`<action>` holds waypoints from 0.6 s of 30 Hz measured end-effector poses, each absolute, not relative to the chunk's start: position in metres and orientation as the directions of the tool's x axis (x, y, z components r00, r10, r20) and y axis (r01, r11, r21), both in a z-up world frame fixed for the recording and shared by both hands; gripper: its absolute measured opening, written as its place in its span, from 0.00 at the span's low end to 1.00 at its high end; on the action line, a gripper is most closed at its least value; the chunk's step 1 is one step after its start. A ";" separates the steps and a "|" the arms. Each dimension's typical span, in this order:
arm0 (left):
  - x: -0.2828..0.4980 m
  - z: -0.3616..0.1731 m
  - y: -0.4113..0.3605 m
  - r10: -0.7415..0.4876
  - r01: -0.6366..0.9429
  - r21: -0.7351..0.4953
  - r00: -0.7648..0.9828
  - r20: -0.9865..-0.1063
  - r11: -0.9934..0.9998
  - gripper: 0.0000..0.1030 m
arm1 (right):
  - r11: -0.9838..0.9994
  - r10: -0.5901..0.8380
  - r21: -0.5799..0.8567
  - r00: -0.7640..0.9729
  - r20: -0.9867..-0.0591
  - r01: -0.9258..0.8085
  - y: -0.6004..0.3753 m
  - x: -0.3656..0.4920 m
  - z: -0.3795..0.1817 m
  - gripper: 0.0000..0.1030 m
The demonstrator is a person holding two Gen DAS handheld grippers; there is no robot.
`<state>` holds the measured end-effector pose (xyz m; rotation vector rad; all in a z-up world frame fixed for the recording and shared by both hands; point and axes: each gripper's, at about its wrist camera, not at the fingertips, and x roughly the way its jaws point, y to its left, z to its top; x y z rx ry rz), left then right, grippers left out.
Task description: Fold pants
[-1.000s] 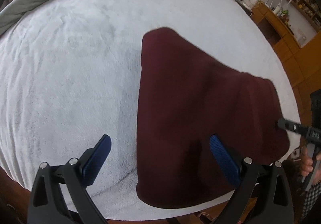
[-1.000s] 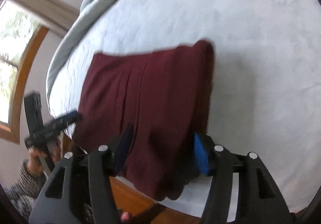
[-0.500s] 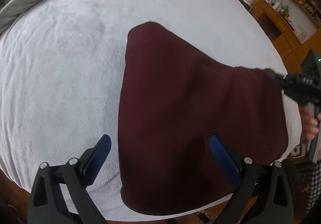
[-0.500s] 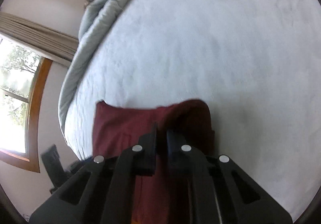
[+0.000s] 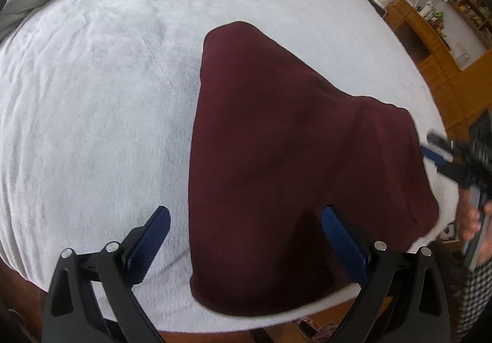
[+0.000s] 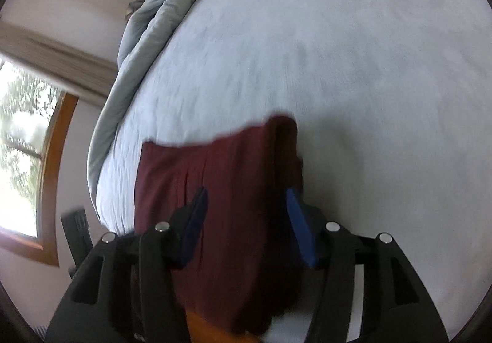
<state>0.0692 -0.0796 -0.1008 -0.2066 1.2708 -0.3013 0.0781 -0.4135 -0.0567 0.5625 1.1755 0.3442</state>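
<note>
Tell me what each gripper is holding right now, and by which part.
Nothing. The left gripper and the right gripper are both open above the pants, which lie folded on the bed.

One pair of maroon pants [image 5: 276, 164], one white blanket [image 5: 92, 97], one grey duvet [image 6: 147, 23], two tools [image 5: 246, 229].

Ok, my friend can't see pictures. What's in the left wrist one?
Dark red pants lie folded on a white bed, reaching its near edge. The open left gripper hovers over them, one finger above the pants and one above the bed. At the right edge, the right gripper is near the pants, blurred.
</note>
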 end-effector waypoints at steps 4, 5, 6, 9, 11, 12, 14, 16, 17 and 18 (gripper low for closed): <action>0.063 -0.106 -0.070 -0.393 0.068 -0.388 0.227 -0.891 0.919 0.96 | 0.791 0.561 0.609 0.322 -0.763 0.065 -0.417 0.031 -0.060 0.52; 0.062 -0.108 -0.069 -0.404 0.055 -0.402 0.218 -0.888 0.914 0.96 | 0.778 0.575 0.623 0.304 -0.760 0.084 -0.417 0.020 -0.065 0.52; 0.061 -0.111 -0.068 -0.409 0.046 -0.409 0.214 -0.887 0.911 0.96 | 0.770 0.583 0.630 0.288 -0.760 0.103 -0.415 0.011 -0.070 0.52; 0.060 -0.117 -0.069 -0.429 0.028 -0.432 0.196 -0.882 0.901 0.96 | 0.747 0.603 0.654 0.291 -0.743 0.121 -0.407 -0.003 -0.078 0.50; 0.057 -0.120 -0.070 -0.445 0.016 -0.450 0.187 -0.876 0.893 0.96 | 0.754 0.590 0.644 0.298 -0.750 0.129 -0.405 -0.003 -0.077 0.37; 0.061 -0.122 -0.069 -0.445 0.011 -0.451 0.185 -0.876 0.892 0.96 | 0.745 0.602 0.656 0.304 -0.738 0.118 -0.405 -0.003 -0.073 0.24; 0.060 -0.122 -0.070 -0.441 0.008 -0.448 0.186 -0.878 0.894 0.96 | 0.740 0.616 0.666 0.308 -0.726 0.090 -0.405 -0.004 -0.062 0.19; 0.060 -0.117 -0.070 -0.436 0.025 -0.440 0.197 -0.878 0.898 0.96 | 0.767 0.593 0.639 0.319 -0.739 0.056 -0.405 -0.005 -0.047 0.16; 0.059 -0.116 -0.068 -0.432 0.031 -0.436 0.202 -0.879 0.900 0.96 | 0.783 0.575 0.620 0.315 -0.755 0.057 -0.405 -0.004 -0.046 0.16; 0.059 -0.115 -0.067 -0.426 0.036 -0.428 0.206 -0.881 0.903 0.96 | 0.808 0.542 0.584 0.298 -0.785 0.069 -0.404 -0.004 -0.052 0.16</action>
